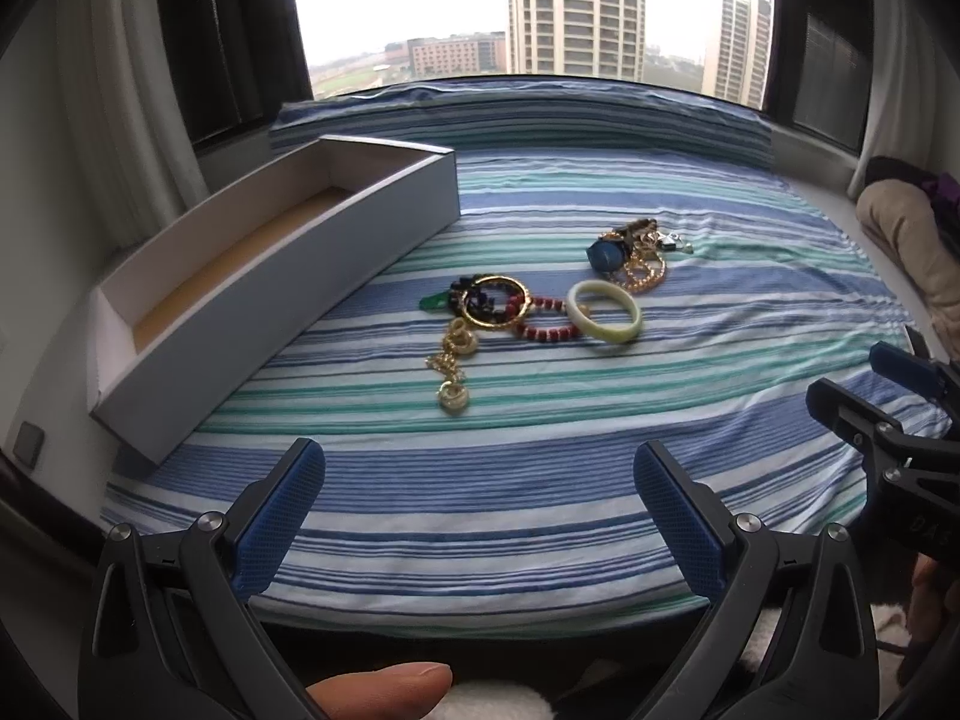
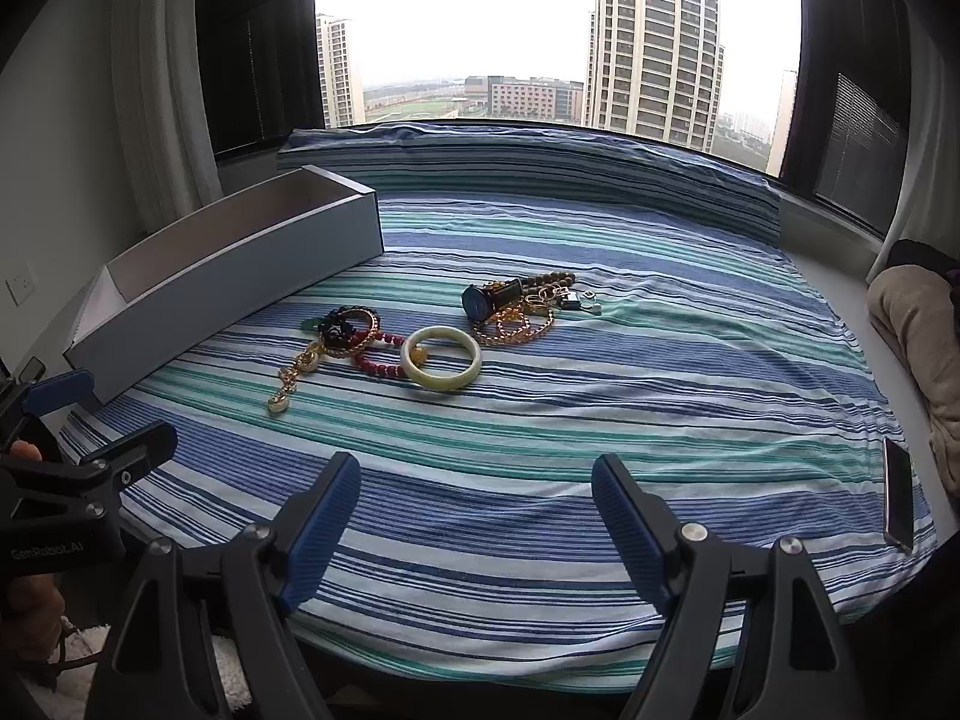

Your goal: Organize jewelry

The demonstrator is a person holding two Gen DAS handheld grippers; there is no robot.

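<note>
One box, one bangle, one watch

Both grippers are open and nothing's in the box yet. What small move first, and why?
Probably ease the right gripper forward toward the pale bangle. It lies nearest, ahead of the open jaws, rigid and mostly clear of the tangled chains, only touching the red beads. The long box is empty.

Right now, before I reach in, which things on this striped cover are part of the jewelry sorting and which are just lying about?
Part of the job:
- long white box, nothing in it
- pale jade bangle
- red bead bracelet
- gold chain necklace
- blue-faced watch
- both grippers, left gripper and right gripper, jaws apart

Lying about:
- phone at the right edge
- beige bundle
</note>
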